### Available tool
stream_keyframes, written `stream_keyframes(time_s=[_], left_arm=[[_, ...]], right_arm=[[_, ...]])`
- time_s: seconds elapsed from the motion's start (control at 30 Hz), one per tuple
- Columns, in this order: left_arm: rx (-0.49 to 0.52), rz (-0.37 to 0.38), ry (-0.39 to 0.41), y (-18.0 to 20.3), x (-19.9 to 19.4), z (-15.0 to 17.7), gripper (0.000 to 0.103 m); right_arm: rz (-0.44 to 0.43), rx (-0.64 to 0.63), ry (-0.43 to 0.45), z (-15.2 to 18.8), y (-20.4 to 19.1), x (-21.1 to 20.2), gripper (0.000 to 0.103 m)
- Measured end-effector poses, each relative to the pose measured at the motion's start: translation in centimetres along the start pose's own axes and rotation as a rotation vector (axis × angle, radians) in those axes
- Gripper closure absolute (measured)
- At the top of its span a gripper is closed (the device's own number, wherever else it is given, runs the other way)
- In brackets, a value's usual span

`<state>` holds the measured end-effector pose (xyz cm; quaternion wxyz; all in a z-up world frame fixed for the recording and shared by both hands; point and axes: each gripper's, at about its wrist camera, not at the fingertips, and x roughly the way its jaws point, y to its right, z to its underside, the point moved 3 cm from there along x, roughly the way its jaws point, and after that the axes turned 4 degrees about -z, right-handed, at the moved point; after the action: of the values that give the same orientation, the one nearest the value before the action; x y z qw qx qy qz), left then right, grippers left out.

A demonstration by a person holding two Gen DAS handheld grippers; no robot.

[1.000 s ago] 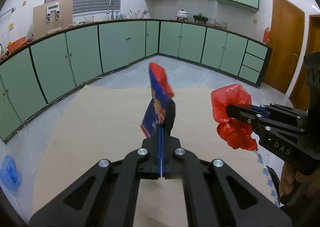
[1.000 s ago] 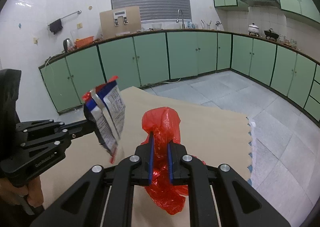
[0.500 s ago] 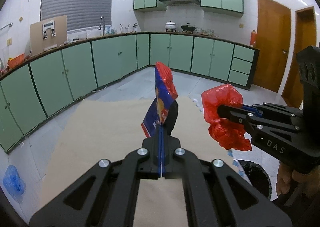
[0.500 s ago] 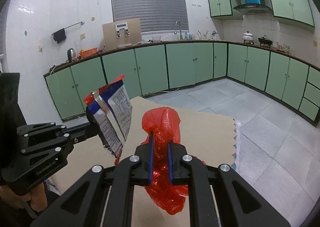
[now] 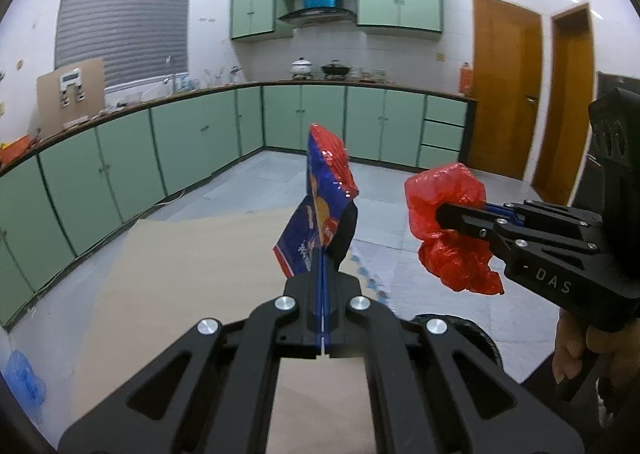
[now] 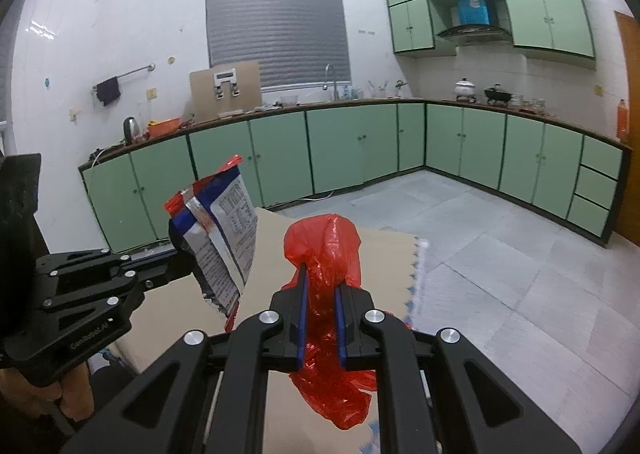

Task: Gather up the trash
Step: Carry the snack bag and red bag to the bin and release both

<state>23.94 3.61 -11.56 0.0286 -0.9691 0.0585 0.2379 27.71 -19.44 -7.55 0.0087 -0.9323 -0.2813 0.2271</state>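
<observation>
A: What trash is there?

B: Two pieces, both up in the air over the tan mat (image 5: 192,266). One is a snack wrapper (image 5: 322,209), flat and shiny. It is blue and red on the front and silver with small print on the back.

A: Who has it?

B: The left gripper (image 5: 322,254). Its two fingers are pressed tight together with the thin wrapper pinched between them. The wrapper sticks up, a bit bent at the top.

A: And the other piece?

B: A red plastic bag (image 6: 326,250), soft and all crumpled. The right gripper (image 6: 320,294) squeezes it. Its fingers are only a little apart, with the bag bunched in the gap. Some bag puffs out above and some hangs down below.

A: What are the grippers like?

B: Black, hard, with silver screws and blue pads. A hand (image 5: 576,350) holds the right one from below.

A: What else is around?

B: A round black bin (image 5: 472,334) sits low, just under the grippers. One blue plastic bag (image 5: 22,378) lies on the grey tile floor (image 6: 500,238), well away. Green cabinets (image 6: 340,149) run along the walls, and there are two brown doors (image 5: 504,85).
</observation>
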Motion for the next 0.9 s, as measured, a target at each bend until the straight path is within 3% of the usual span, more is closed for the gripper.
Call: stream_keyframes(time_s=[0.3,0.53,0.9], left_arm=[[0.078,0.14,-0.007,8.2,-1.3,1.0,0.103],[0.14,0.25,-0.045,14.4,-0.2,3.0,0.103],[0.187,0.369,-0.175,20.6,6.3,9.1,0.103]], right_arm=[[0.123,0.063,-0.006,3.3,3.8,-6.5,0.092],[0.233,0.156,-0.026,6.9,8.5,-10.8,0.092],[0.298,0.299,-0.127,13.3,14.6,-9.3,0.092]])
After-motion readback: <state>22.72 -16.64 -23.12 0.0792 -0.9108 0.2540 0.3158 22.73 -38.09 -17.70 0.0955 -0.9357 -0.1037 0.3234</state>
